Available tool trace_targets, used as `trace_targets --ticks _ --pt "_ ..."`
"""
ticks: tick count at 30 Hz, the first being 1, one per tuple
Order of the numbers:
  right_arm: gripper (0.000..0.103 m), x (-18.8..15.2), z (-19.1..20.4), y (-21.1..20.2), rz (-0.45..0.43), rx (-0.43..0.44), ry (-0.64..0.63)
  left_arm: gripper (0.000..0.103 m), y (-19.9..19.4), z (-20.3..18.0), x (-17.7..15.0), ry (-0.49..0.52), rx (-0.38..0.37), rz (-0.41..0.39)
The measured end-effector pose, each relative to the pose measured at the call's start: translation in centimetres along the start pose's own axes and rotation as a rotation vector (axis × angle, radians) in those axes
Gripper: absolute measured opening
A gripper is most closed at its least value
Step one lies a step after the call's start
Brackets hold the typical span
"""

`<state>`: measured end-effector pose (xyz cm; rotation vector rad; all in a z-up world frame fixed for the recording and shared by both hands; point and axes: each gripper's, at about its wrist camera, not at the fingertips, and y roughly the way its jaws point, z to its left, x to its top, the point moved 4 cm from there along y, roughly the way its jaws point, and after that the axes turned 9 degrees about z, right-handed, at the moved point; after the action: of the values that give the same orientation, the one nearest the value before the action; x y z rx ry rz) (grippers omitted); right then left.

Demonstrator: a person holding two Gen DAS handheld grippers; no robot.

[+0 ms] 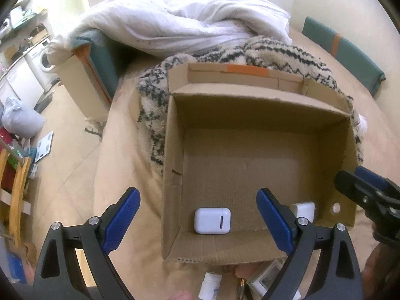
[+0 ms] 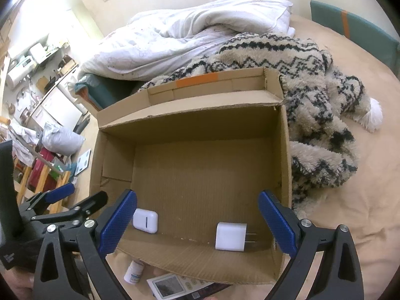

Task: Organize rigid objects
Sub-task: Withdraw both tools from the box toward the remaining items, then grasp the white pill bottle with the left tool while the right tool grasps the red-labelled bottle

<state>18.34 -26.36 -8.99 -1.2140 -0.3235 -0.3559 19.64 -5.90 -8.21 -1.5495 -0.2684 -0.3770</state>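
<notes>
Under my view spreads the bed (image 2: 362, 200), in a tan sheet. On it sit the cardboard box (image 2: 285, 155) (flaps open), a shaggy zigzag blanket (image 2: 312, 115), a white duvet (image 2: 200, 32), a small white bottle (image 2: 133, 272) and a remote (image 2: 172, 287).

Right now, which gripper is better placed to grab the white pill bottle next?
Left, probably. The white pill bottle lies outside the cardboard box, just below the open left gripper. In the right wrist view it sits left of the open right gripper, on the left gripper's side.
</notes>
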Motion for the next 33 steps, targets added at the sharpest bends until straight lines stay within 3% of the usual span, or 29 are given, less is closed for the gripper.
trace_targets --ticks 6,14,18,23,24,25,28,32,33 --pt "0.103 -1.6 -0.5 -1.1 0.004 -0.028 -0.006 0.093 -2.0 1.3 -0.7 -0.002 0.001 -0.041" --pt "0.103 -4.2 -0.7 -3.9 -0.009 -0.062 -0.036 0.093 -1.7 4.1 -4.5 -0.090 -0.003 0.037" --pt "0.103 -6.5 -1.4 -3.0 0.068 -0.072 -0.003 0.093 -0.4 4.9 -7.0 -0.128 -0.004 0.111" --pt "0.103 -8.7 -2.6 -1.3 0.169 -0.070 0.068 0.093 5.1 4.1 -10.9 -0.157 -0.061 0.380" --pt "0.103 -9.0 -2.8 -1.1 0.184 -0.064 0.085 0.089 5.8 4.0 -11.3 -0.162 -0.065 0.405" --pt "0.103 -9.2 -3.1 -0.8 0.200 -0.055 0.102 0.083 6.5 3.7 -11.5 -0.157 -0.062 0.423" --pt "0.103 -10.3 -3.6 0.2 0.258 -0.008 0.150 0.081 7.5 2.1 -11.6 -0.085 -0.045 0.444" --pt "0.103 -12.9 -3.0 3.1 0.450 0.124 0.164 0.079 8.6 -0.3 -12.3 0.015 -0.021 0.476" --pt "0.093 -13.4 -2.6 3.5 0.477 0.146 0.154 0.074 8.7 -0.5 -12.4 0.022 -0.016 0.482"
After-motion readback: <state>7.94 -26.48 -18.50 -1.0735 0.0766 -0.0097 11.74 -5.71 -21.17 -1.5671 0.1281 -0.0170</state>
